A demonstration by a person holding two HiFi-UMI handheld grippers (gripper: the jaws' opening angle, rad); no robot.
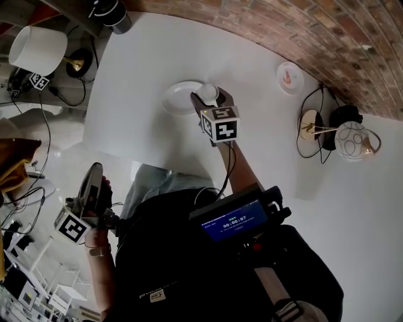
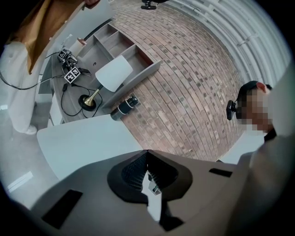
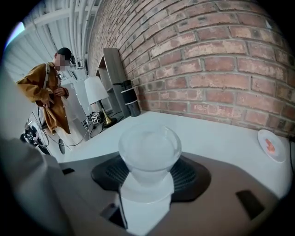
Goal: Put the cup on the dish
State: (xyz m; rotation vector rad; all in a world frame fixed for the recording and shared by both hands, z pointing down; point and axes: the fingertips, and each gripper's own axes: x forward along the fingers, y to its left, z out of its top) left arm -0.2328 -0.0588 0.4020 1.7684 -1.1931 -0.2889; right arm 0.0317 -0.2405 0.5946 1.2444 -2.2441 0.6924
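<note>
A pale, translucent cup (image 1: 206, 92) is clamped in my right gripper (image 1: 213, 104), which is shut on it. The cup hangs over the right rim of a white dish (image 1: 178, 99) on the white table; I cannot tell whether they touch. In the right gripper view the cup (image 3: 149, 146) stands upright between the jaws of that gripper (image 3: 150, 177), and the dish is hidden. My left gripper (image 1: 94, 183) is held low at the left, off the table, shut on nothing. Its jaws meet in the left gripper view (image 2: 147, 171).
A small plate with an orange bit (image 1: 289, 77) lies near the brick wall. A black cylinder (image 1: 114, 13) stands at the table's far corner. Beside the table are a white-shaded lamp (image 1: 36, 48), a globe lamp (image 1: 352, 141) and cables. A person in a brown jacket (image 3: 46, 92) stands beyond.
</note>
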